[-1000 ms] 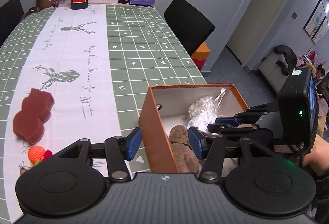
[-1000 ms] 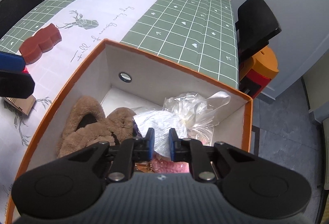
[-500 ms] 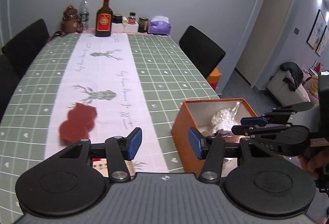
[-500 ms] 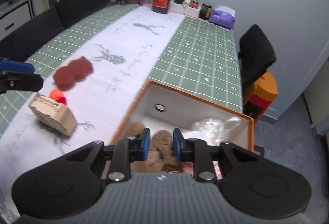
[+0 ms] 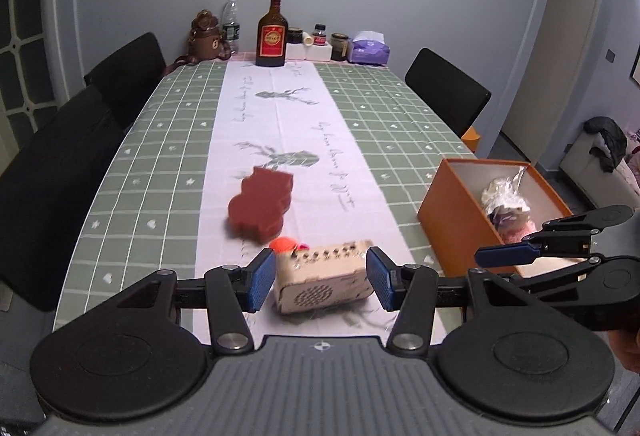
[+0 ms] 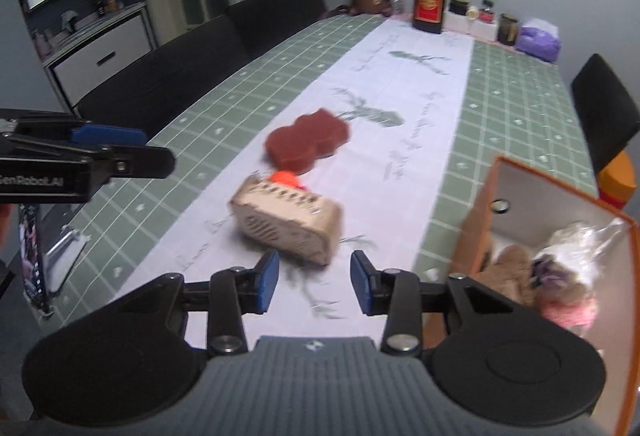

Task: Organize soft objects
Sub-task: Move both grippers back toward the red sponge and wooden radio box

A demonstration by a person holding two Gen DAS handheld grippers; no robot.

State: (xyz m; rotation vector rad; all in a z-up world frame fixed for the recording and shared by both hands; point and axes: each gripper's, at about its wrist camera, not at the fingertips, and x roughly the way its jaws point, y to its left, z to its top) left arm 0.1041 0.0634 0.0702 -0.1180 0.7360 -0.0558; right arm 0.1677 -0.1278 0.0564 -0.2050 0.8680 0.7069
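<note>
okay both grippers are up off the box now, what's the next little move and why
Probably lower the left gripper onto the beige perforated block. Its jaws are open and empty, and the block lies on the table framed between them. The dark red sponge and orange knitted toy lie behind it, outside the orange box. The right gripper is empty, jaws opening.

Left tool (image 5: 320, 278), pads apart, frames a beige perforated block (image 5: 324, 282) on the table (image 5: 160, 156).

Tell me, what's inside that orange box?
The orange box holds a brown plush, something pink and fuzzy and a clear plastic bag. Anything beneath them is hidden.
</note>
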